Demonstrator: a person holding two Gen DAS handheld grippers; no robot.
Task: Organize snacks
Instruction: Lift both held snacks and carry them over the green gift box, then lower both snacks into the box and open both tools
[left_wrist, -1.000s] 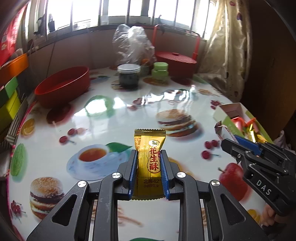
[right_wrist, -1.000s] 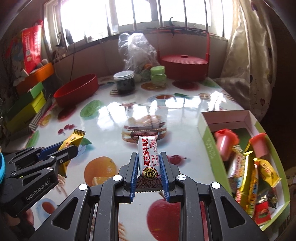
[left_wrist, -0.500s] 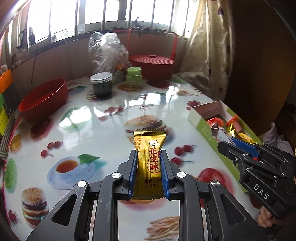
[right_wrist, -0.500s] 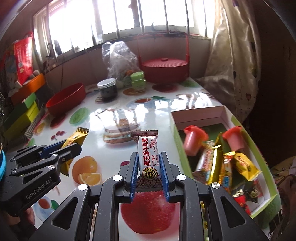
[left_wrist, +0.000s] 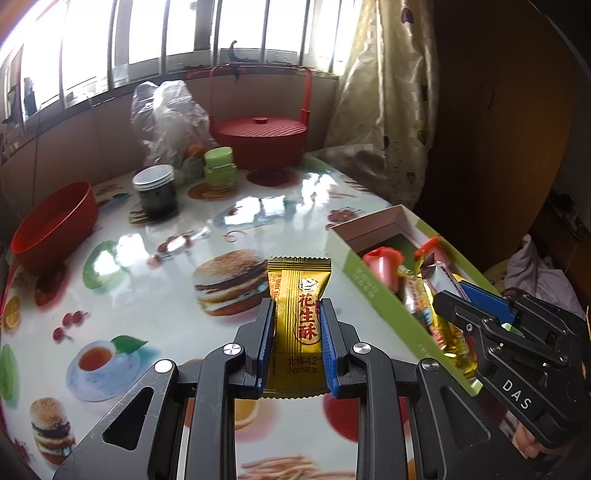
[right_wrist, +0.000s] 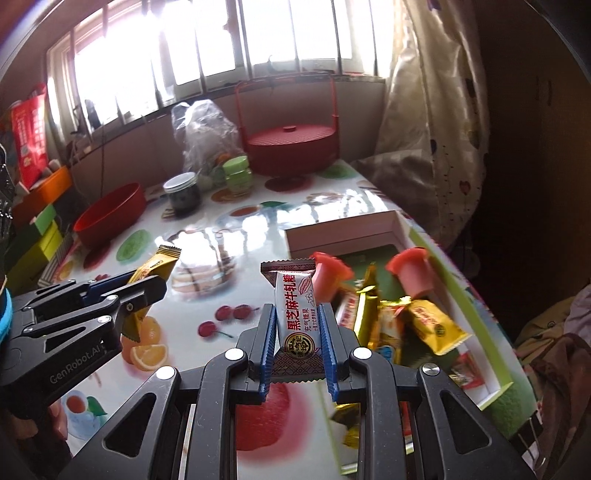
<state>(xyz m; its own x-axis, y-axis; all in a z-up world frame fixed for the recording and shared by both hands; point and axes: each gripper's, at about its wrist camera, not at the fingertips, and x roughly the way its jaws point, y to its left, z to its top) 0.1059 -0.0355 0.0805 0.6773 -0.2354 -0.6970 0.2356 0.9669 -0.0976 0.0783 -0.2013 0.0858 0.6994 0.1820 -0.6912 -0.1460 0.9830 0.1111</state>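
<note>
The left gripper (left_wrist: 297, 332) has its jaws pinching a gold peanut candy (left_wrist: 298, 317). The right gripper (right_wrist: 297, 334) pinches a white sesame candy (right_wrist: 295, 314); the snack box (right_wrist: 476, 295) lies at its three o'clock.

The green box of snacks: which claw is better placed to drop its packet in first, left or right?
Probably the right claw. Its white packet already hangs at the green box edge; the left claw with the gold packet is over the table, farther away.

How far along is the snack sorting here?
Done: several snacks already lie in the box. In hand: left gripper shut on a gold packet, right gripper shut on a white bar. Left: both still need dropping into the box.
</note>
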